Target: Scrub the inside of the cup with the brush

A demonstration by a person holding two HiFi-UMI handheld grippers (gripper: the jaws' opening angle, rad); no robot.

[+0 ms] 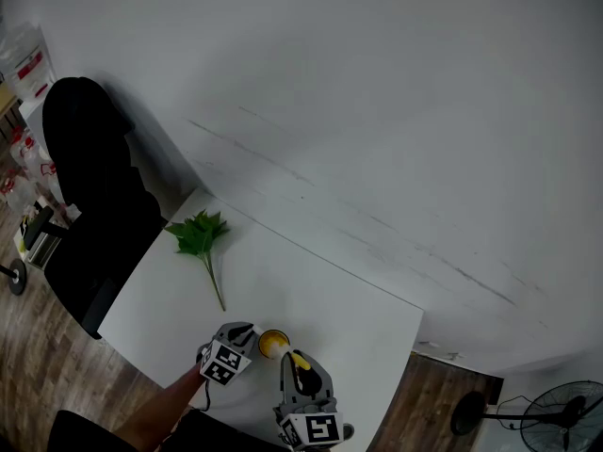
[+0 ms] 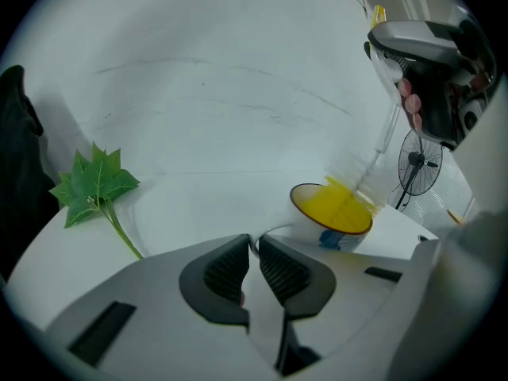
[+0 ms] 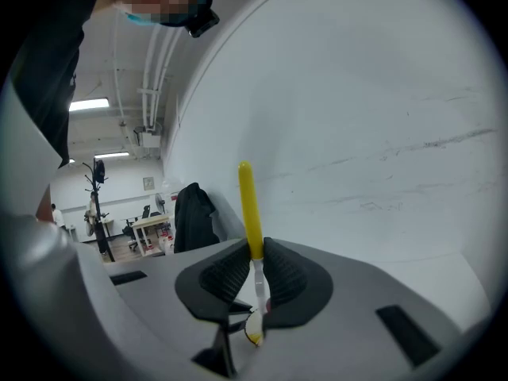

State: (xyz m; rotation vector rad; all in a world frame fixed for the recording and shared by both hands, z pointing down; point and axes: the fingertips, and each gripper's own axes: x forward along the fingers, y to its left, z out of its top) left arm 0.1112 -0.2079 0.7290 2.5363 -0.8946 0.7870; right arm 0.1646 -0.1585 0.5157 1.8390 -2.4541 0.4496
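- While a white table (image 1: 311, 290) fills the head view, the cup (image 1: 273, 344) stands by its near edge, well apart from a leaf sprig (image 1: 200, 235) near the far left corner; the left gripper (image 1: 247, 339) meets it from the left, the right gripper (image 1: 296, 363) from the near side with the brush (image 1: 300, 359)
- Left gripper view: jaws clenched, it appears, on the thin white cup handle (image 2: 270, 231), steadying the cup; blurred bristles (image 2: 353, 187) reach into its yellow inside
- Right gripper view: jaws clamped on the brush's clear stem just below its yellow grip (image 3: 250, 205), which stands upright
- Done well, by this reading: hold the handle firmly so the cup cannot tip or slide toward the edge, and sweep the bristles round wall and bottom in small circles, pressing lightly
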